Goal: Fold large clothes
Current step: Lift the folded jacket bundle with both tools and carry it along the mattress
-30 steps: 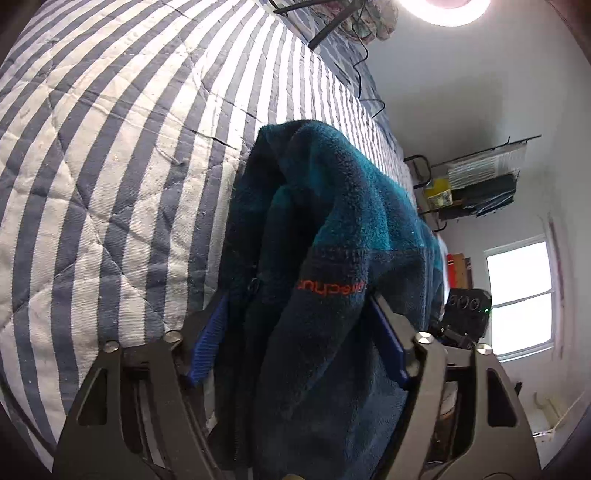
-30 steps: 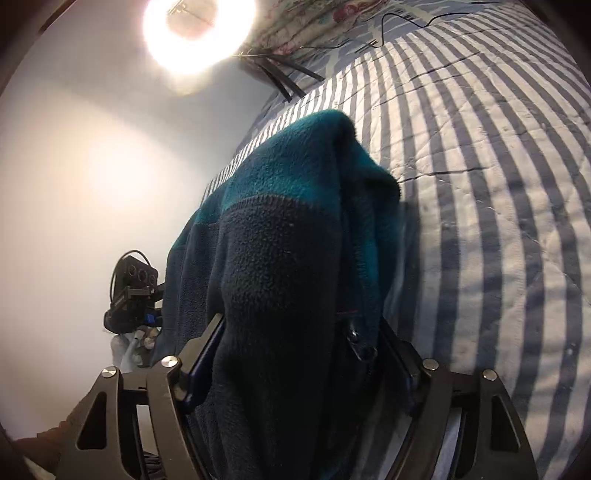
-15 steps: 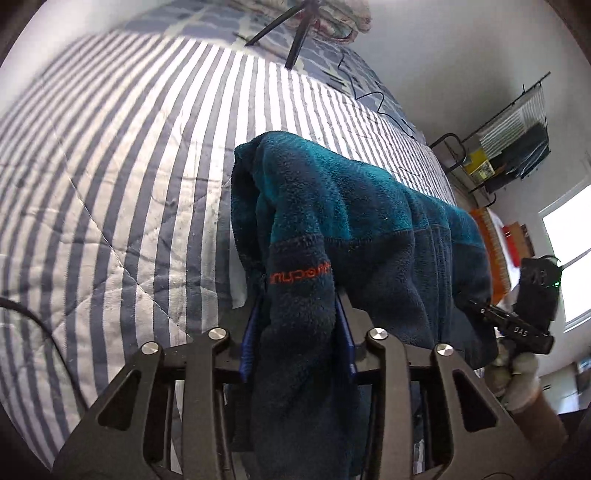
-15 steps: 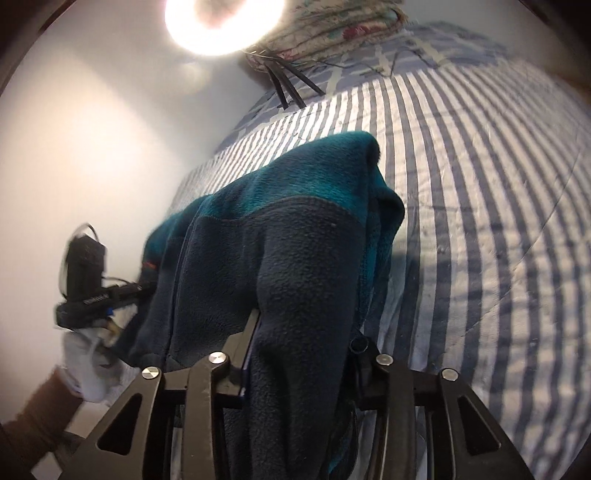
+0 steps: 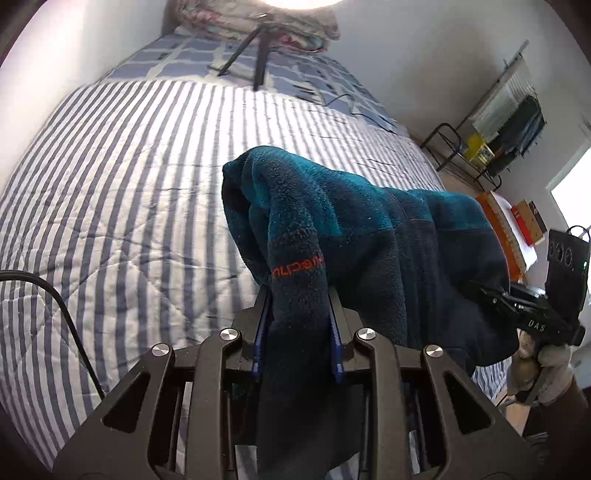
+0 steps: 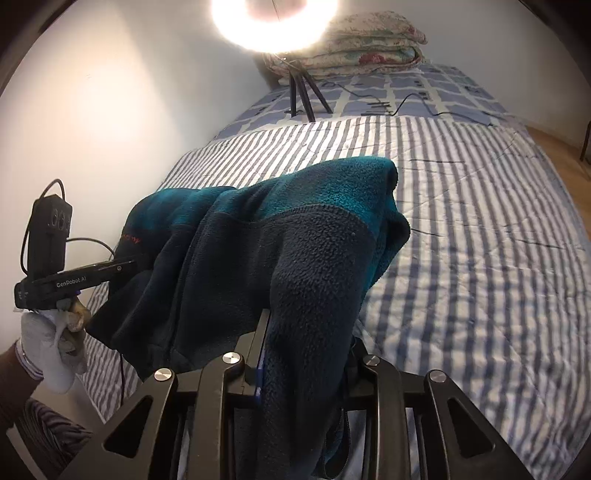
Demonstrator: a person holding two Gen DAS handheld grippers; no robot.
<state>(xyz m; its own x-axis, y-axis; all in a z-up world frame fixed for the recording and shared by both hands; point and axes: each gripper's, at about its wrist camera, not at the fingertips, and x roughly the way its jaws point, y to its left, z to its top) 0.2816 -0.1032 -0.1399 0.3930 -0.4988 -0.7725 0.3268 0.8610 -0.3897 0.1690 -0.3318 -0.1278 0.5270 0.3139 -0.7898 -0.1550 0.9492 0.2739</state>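
A dark navy and teal fleece jacket [image 5: 369, 229] hangs stretched between my two grippers above the striped bed. In the left wrist view, the left gripper [image 5: 298, 295] has its jaws closing, blue pads pressed on a fold with orange lettering. The right gripper [image 6: 308, 325] likewise has jaws closing, pinching a thick navy fold of the jacket [image 6: 258, 240]. Each view shows the other gripper at the jacket's far end, the right one [image 5: 517, 310] and the left one [image 6: 92, 273], held by gloved hands [image 6: 55, 350].
The blue-and-white striped quilt [image 5: 110, 184] covers the bed [image 6: 480, 258] under the jacket. A ring light [image 6: 273, 18] on a tripod [image 5: 258, 55] and a folded floral blanket [image 6: 369, 40] stand at the head. A metal rack [image 5: 498, 129] is at the right wall. A black cable [image 5: 55, 302] trails left.
Both grippers' jaws narrowed from wide apart to pinching the fleece. Both hands rose and rolled level, lifting the jacket off the bed and spreading it between them.
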